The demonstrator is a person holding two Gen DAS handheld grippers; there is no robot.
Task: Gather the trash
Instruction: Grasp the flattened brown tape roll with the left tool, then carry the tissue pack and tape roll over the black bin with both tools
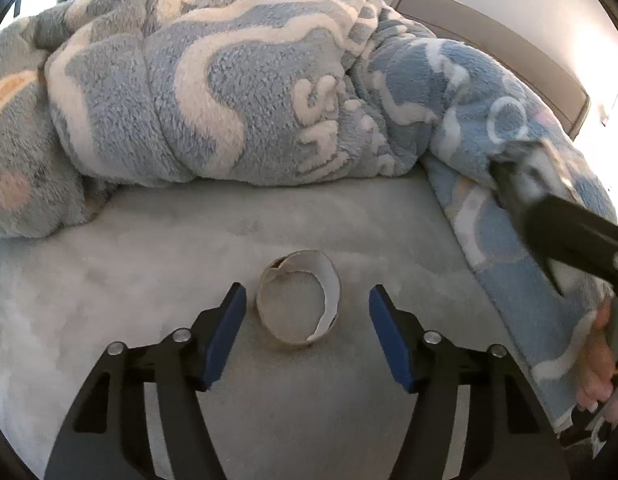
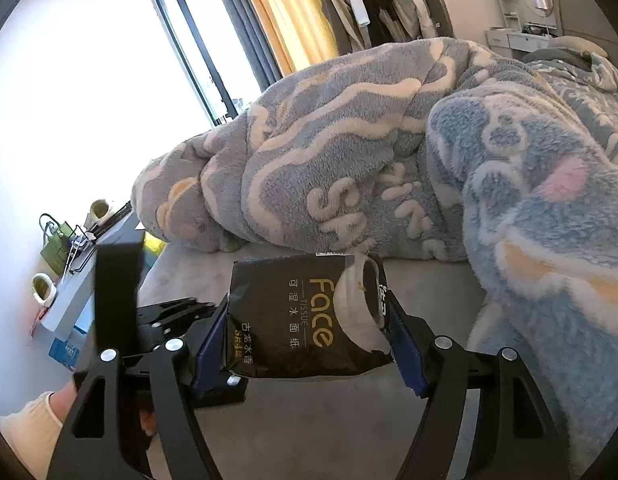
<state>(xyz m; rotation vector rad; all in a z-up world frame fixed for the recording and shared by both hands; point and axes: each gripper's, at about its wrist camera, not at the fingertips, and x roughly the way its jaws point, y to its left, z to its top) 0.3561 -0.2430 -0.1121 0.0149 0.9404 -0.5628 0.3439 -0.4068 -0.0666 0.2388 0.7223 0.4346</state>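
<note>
A torn cardboard roll ring (image 1: 299, 300) lies on the grey bed sheet (image 1: 149, 260), between the fingers of my left gripper (image 1: 307, 312), which is open around it without touching. My right gripper (image 2: 309, 332) is shut on a black tissue pack (image 2: 301, 316) printed "Face" and holds it just above the sheet. The right gripper with the pack also shows blurred at the right of the left wrist view (image 1: 521, 176). The left gripper appears at the left of the right wrist view (image 2: 165, 316).
A thick blue and white fleece blanket (image 1: 229, 80) is heaped across the far side of the bed and down its right side (image 2: 549, 240). A small table with slippers and a bag (image 2: 65, 248) stands left of the bed. A window and yellow curtain (image 2: 285, 8) lie behind.
</note>
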